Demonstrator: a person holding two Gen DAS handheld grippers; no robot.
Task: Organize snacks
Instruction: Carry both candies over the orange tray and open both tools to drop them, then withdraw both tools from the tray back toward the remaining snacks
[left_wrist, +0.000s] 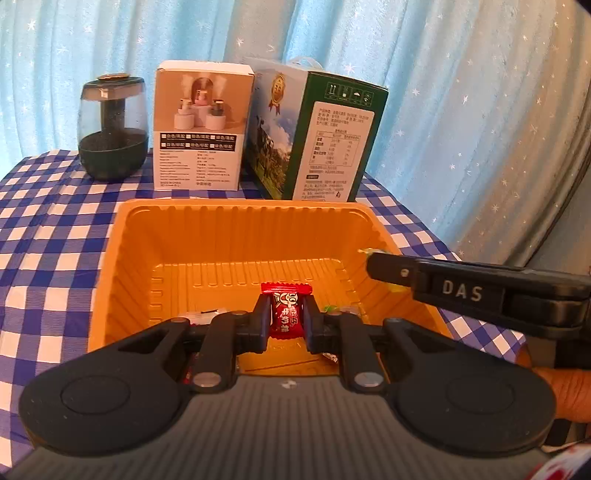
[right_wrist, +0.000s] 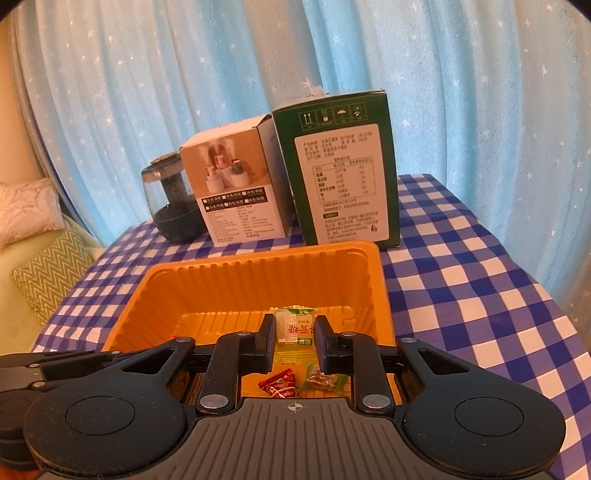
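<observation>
Both tongs are loaded and hanging over the orange tray (left_wrist: 236, 236) in the middle of the desk (left_wrist: 44, 229). Left tongs (left_wrist: 286, 314) are clamped on a red candy (left_wrist: 285, 308), its long axis running straight out along the fingers. Right tongs (right_wrist: 295, 332) are pinching a yellow-green candy (right_wrist: 291, 328) the same way, over the tray's right side. A couple of wrapped candies (right_wrist: 303, 382) already sit on the tray floor right below. My guess: the drop is straight down for both, neither hand really nearer.
</observation>
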